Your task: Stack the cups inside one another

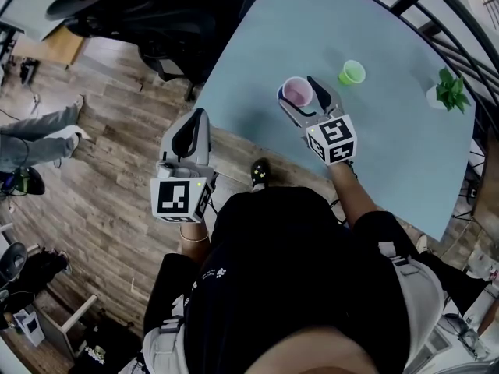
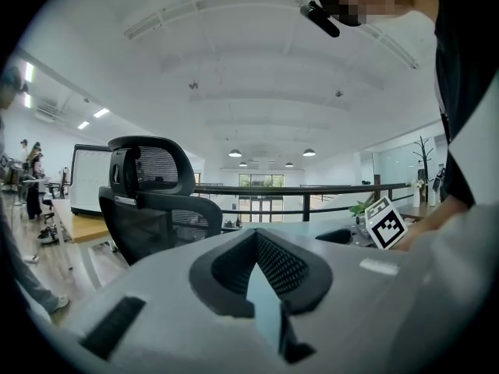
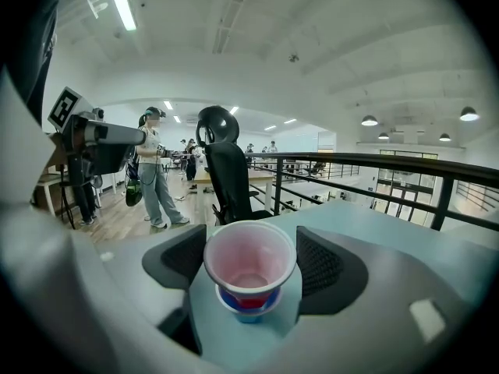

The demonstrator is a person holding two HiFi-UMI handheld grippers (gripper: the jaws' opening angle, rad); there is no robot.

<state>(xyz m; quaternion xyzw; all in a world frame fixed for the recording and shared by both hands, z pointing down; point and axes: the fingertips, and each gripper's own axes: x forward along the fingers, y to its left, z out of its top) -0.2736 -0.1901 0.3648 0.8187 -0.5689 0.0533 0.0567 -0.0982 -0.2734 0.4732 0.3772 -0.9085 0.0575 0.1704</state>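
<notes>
Already we have the pink cup [image 3: 249,259] nested in the red cup [image 3: 251,301] and blue cup [image 3: 249,317], gripped by the right gripper [image 1: 299,92] on the table [image 1: 390,154], leaving only the green cup [image 1: 352,72] standing apart, while the left gripper [image 1: 189,135] hangs empty, jaws together.

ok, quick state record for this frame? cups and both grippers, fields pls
stack: pink cup nested in red and blue cups, on table
loose: green cup, apart from stack
right gripper: fingers against pink cup's rim, both sides
left gripper: fingers together, empty, off the table
other: plant near table edge
</notes>
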